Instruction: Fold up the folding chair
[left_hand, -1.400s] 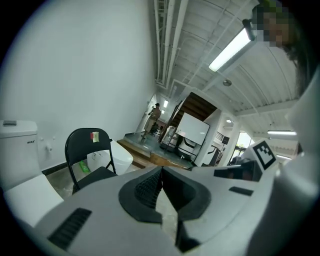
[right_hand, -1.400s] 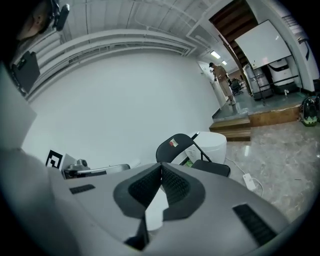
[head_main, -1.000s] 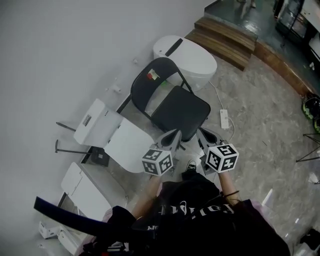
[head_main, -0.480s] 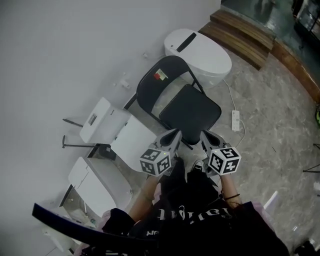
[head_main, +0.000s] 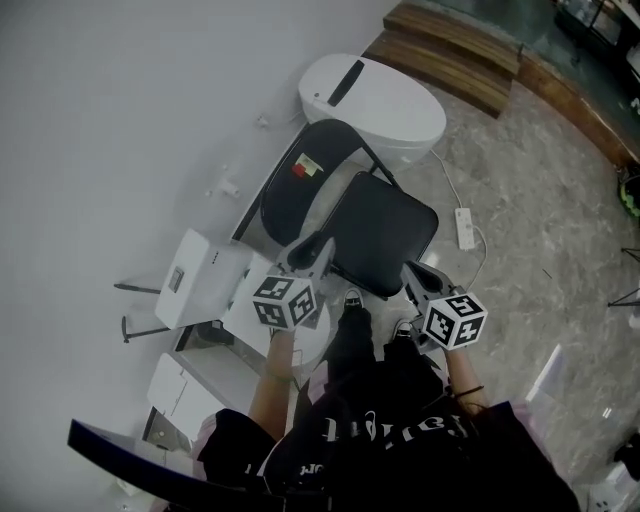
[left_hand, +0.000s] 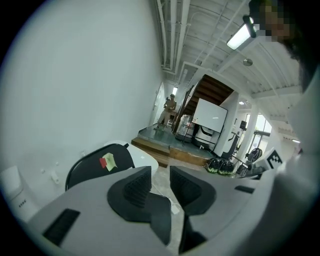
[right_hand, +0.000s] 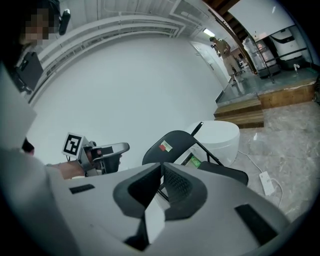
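Observation:
The black folding chair stands unfolded by the white wall, with its seat (head_main: 385, 232) toward me and its backrest (head_main: 300, 172) carrying a small red and green sticker. My left gripper (head_main: 312, 252) hovers at the seat's left edge, below the backrest; its jaws are opening and nothing is between them (left_hand: 160, 175). The backrest (left_hand: 100, 161) shows left of those jaws. My right gripper (head_main: 416, 276) is shut and empty, just off the seat's near right corner. In the right gripper view its jaws (right_hand: 161, 169) point at the chair's backrest (right_hand: 172, 144) and seat (right_hand: 226, 173).
A white rounded toilet-like unit (head_main: 375, 92) sits behind the chair. White flat panels and boxes (head_main: 195, 275) lie on the floor at the left, along the wall. A power strip (head_main: 466, 228) with its cord lies right of the seat. Wooden steps (head_main: 455, 48) rise beyond.
The left gripper has swung left and forward, from the seat's front to its left side, and its jaws have parted. The right gripper has shifted only slightly and stays shut.

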